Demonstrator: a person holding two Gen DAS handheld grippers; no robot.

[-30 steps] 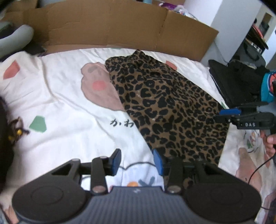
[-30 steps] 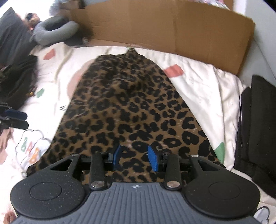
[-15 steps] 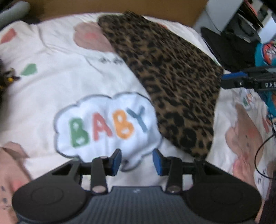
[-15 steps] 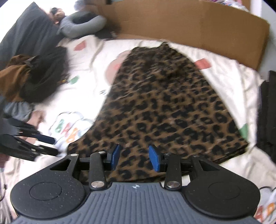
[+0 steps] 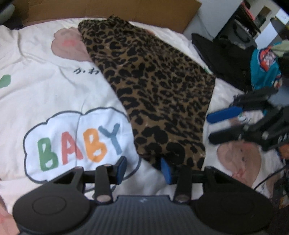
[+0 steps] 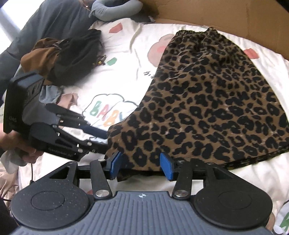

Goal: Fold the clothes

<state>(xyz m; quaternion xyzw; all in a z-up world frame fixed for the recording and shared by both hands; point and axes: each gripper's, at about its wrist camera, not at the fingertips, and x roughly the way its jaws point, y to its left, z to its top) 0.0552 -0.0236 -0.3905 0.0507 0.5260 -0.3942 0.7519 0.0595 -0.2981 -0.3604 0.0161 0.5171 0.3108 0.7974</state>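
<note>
A leopard-print skirt [image 5: 155, 86] lies flat on the white printed bedsheet [image 5: 45, 76], waistband at the far end and hem toward me. My left gripper [image 5: 144, 170] is open over the sheet. Its right finger sits by the skirt's near left corner, with only sheet in the gap. My right gripper [image 6: 140, 166] hangs over the skirt [image 6: 207, 101] at the near hem. Its jaws are opening; the hem lies between the pads, which do not press it. The right gripper [image 5: 225, 124] also shows beside the hem in the left wrist view. The left gripper [image 6: 101, 138] reaches the corner in the right wrist view.
A cardboard wall [image 5: 126, 10] stands along the far side of the bed. A pile of dark and brown clothes [image 6: 72, 57] and a grey neck pillow [image 6: 115, 9] lie at the left. Black fabric [image 5: 225, 54] and a teal garment [image 5: 265, 68] sit off the right edge.
Both grippers have come down to the skirt's near hem, the left at its left corner. The right gripper has swung left along the hem and its jaws stand wider.
</note>
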